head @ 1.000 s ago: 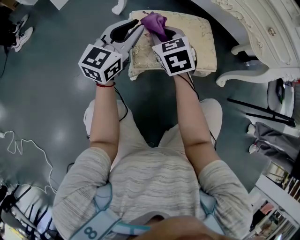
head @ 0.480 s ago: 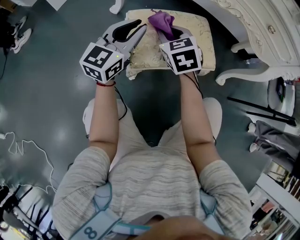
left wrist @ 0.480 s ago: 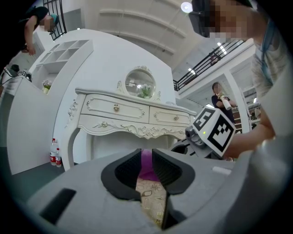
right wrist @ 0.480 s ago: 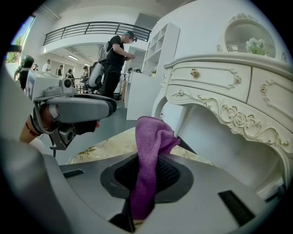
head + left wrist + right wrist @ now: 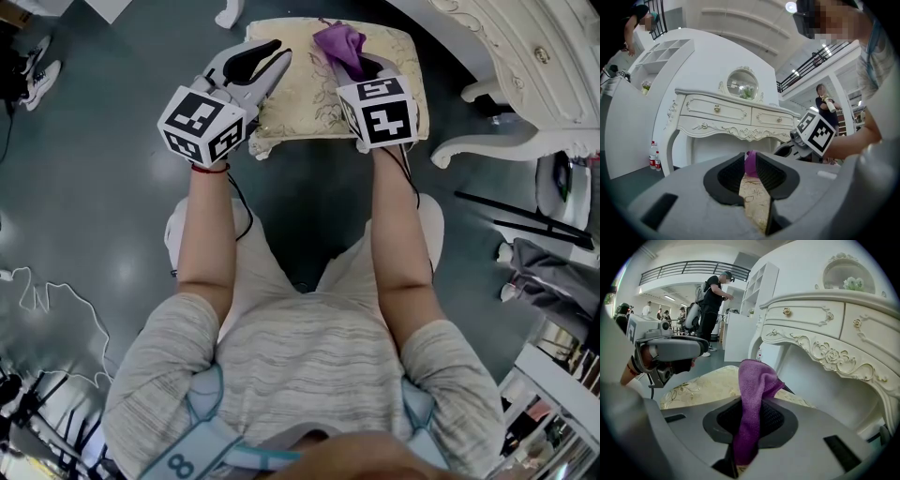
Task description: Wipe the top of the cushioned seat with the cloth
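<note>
While the person leans over the cushioned seat [image 5: 309, 98], which fills the upper middle of the head view on a grey floor [image 5: 84, 206], both tools are held out over its cream, flower-patterned top. The right hand-held gripper [image 5: 354, 64] has its jaws closed on the purple cloth [image 5: 339, 42]. In the right gripper view the cloth [image 5: 754, 390] is pinched between the dark pads and stands up out of them in a bunched fold, with the seat [image 5: 703, 385] lying behind it. From above, the cloth sits over the far right part of the seat top, near the back edge. It appears to rest on the fabric, though actual contact is hard to confirm from either view. The left hand-held gripper [image 5: 279, 58] lies over the seat's left side, apart from the cloth, its tips pointing toward the upper right of the frame. In the left gripper view its jaws [image 5: 750, 159] stand only a narrow slit apart and hold nothing; the patterned seat [image 5: 754, 206] and a sliver of purple show through the gap. Each tool carries its marker cube [image 5: 202, 125] near the wrist. A white carved desk [image 5: 525, 56] with gold knobs stands at the upper right, just beyond the seat.
</note>
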Motion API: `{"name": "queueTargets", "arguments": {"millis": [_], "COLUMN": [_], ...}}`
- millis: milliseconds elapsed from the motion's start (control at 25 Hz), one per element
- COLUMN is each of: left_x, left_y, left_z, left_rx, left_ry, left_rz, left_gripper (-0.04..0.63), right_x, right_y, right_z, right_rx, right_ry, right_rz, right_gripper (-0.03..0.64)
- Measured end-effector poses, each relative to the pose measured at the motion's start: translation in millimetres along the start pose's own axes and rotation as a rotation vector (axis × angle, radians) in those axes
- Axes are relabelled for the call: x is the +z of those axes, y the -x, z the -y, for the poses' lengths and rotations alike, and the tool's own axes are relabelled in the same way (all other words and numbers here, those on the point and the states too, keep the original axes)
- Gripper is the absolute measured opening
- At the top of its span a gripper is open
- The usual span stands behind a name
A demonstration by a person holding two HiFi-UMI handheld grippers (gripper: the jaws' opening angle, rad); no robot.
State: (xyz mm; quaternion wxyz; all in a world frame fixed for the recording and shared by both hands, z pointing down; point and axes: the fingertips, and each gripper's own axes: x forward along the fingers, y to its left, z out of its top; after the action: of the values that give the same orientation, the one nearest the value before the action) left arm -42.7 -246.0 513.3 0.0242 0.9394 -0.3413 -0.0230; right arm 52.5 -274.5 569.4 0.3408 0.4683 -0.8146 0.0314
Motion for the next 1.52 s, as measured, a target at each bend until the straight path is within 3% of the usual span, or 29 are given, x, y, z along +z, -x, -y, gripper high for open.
{"name": "queueTargets", "arguments": {"millis": [1160,1520], "left_x": [-5,-5], "left_y": [-6,-6], "left_z": [11,15], "left_rx": [-0.034,-0.047], "left_ry": [-0.024,-0.026], "left_rz": [-0.029,-0.035], "left_gripper": [0.083,0.083], "right_x": [-65,-88], "right_y": [38,67], "right_z": [103,135], "right_rx": [-0.181,-0.276], "right_ry": [-0.07,-0.09], "right_rz": [-0.068,-0.099], "right_gripper": [0.067,0.067]}}
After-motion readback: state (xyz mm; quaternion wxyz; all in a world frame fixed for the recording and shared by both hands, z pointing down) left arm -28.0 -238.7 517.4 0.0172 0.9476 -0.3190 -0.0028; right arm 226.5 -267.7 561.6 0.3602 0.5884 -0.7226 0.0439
